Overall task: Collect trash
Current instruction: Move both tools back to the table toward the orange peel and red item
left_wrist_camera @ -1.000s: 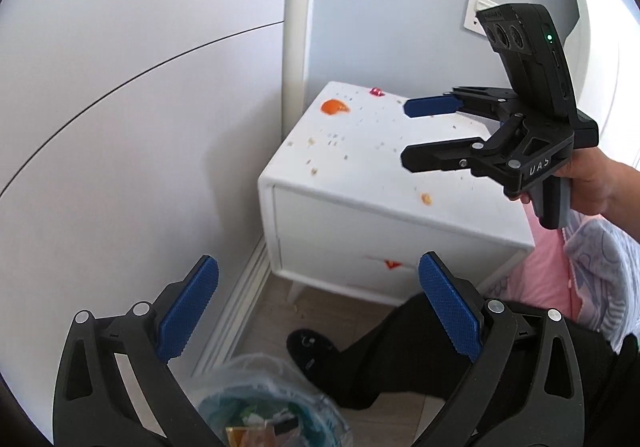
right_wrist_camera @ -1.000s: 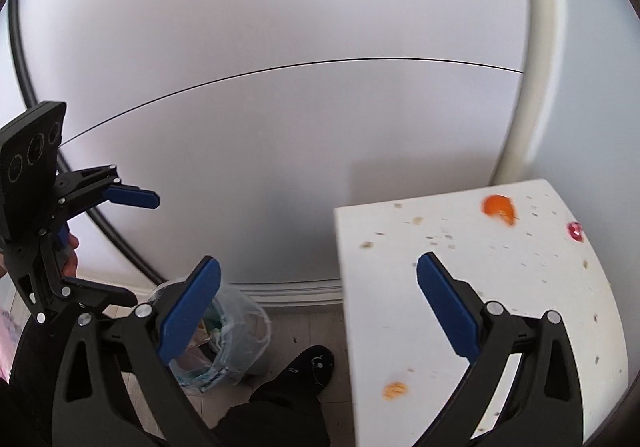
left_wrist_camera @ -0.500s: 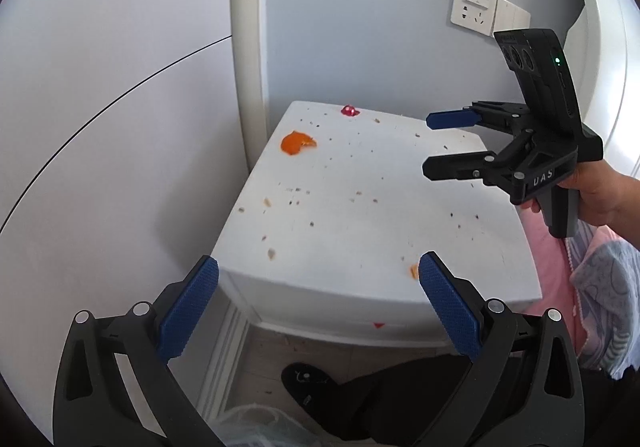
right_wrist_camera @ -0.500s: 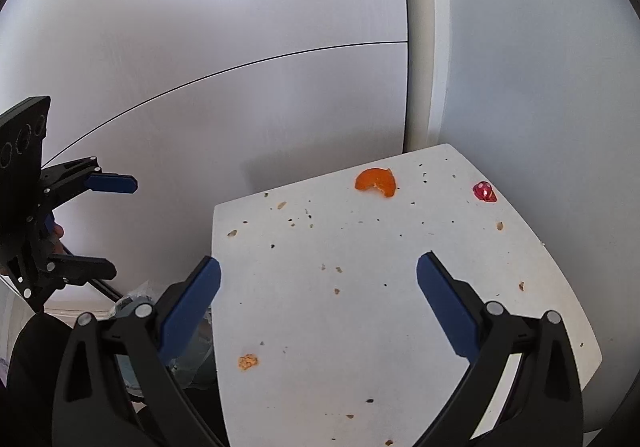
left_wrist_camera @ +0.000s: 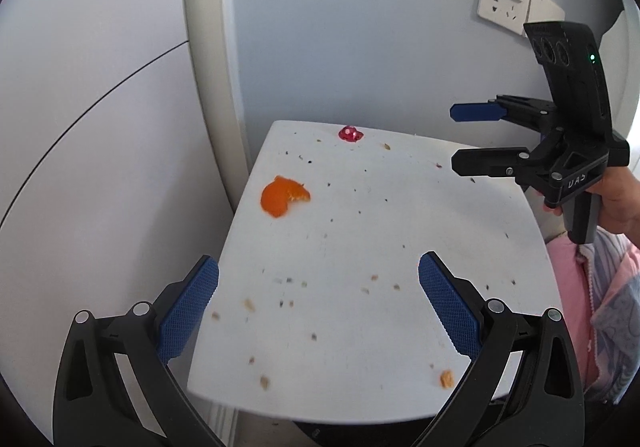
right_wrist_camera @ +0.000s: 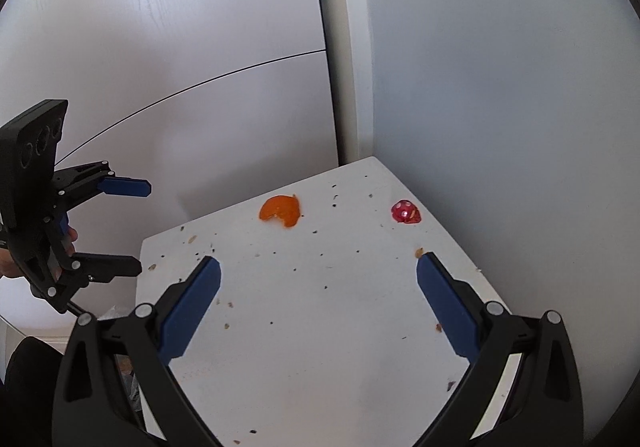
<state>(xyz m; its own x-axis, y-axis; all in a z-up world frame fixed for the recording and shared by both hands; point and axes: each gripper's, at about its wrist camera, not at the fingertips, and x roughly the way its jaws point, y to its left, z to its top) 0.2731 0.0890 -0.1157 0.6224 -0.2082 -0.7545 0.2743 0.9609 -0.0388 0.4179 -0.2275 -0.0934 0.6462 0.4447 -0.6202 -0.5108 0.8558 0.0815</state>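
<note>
Risk: my left gripper (left_wrist_camera: 316, 287), jaws wide apart and empty, may push the thin orange peel (left_wrist_camera: 283, 196) off the white tabletop (left_wrist_camera: 360, 239) at its left edge. The peel lies ahead-left of it. The red wrapper (right_wrist_camera: 405, 212) lies far ahead-right between my right gripper's (right_wrist_camera: 318, 293) spread, empty jaws.

Orange peel (left_wrist_camera: 283, 200), red white-dotted wrapper (left_wrist_camera: 350, 134), white speckled tabletop (left_wrist_camera: 360, 247).

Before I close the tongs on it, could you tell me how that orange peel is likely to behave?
The orange peel looks thin and curled, so probably light and bendy. It lies low on the white tabletop, so pads may slide over it. Its torn edge suggests it could rip.
</note>
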